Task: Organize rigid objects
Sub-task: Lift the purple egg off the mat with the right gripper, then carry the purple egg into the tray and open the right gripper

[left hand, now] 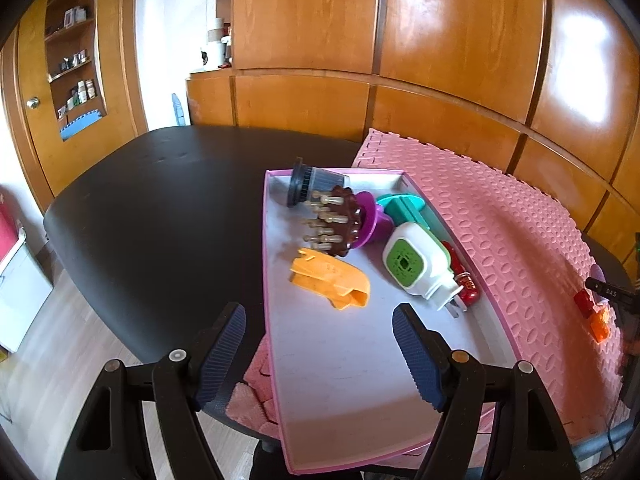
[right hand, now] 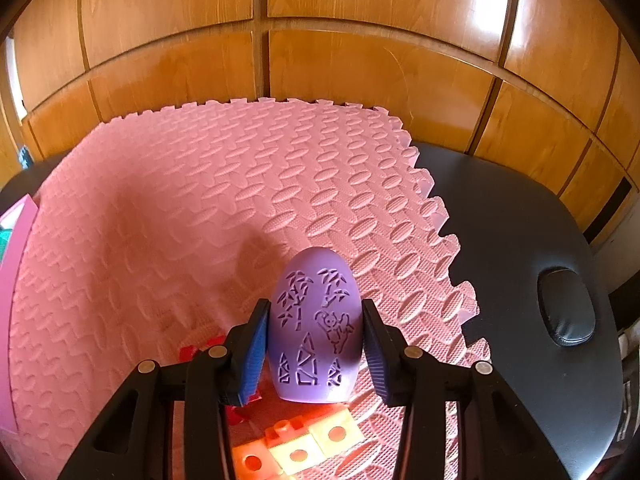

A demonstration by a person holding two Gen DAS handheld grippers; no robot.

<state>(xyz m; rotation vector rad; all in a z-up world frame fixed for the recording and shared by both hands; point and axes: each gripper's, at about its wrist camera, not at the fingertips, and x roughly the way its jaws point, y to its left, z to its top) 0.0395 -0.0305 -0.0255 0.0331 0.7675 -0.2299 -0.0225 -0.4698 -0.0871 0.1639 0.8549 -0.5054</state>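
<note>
My right gripper (right hand: pixel 315 342) is shut on a purple egg-shaped shell (right hand: pixel 314 320) with cut-out panda and bamboo shapes, held above the pink foam mat (right hand: pixel 200 200). Orange and yellow blocks (right hand: pixel 304 446) and a red piece (right hand: pixel 192 354) lie on the mat below it. My left gripper (left hand: pixel 320 354) is open over the near end of a pink-rimmed tray (left hand: pixel 276 360), with nothing between its fingers. In the tray lie an orange piece (left hand: pixel 330 278), a brown spiked brush (left hand: pixel 336 222), a grey cylinder (left hand: pixel 316 186), a purple disc (left hand: pixel 374 216), a teal part (left hand: pixel 404 208), a white and green device (left hand: pixel 416 264) and a red toy (left hand: pixel 466 284).
The mat and tray rest on a black padded table (left hand: pixel 160 208) with a face hole (right hand: pixel 566 306) at its right end. Wooden wall panels (left hand: pixel 400 60) stand right behind it. A shelf niche (left hand: pixel 74 56) and a door are at the far left. Red and orange blocks (left hand: pixel 592 314) lie at the mat's right.
</note>
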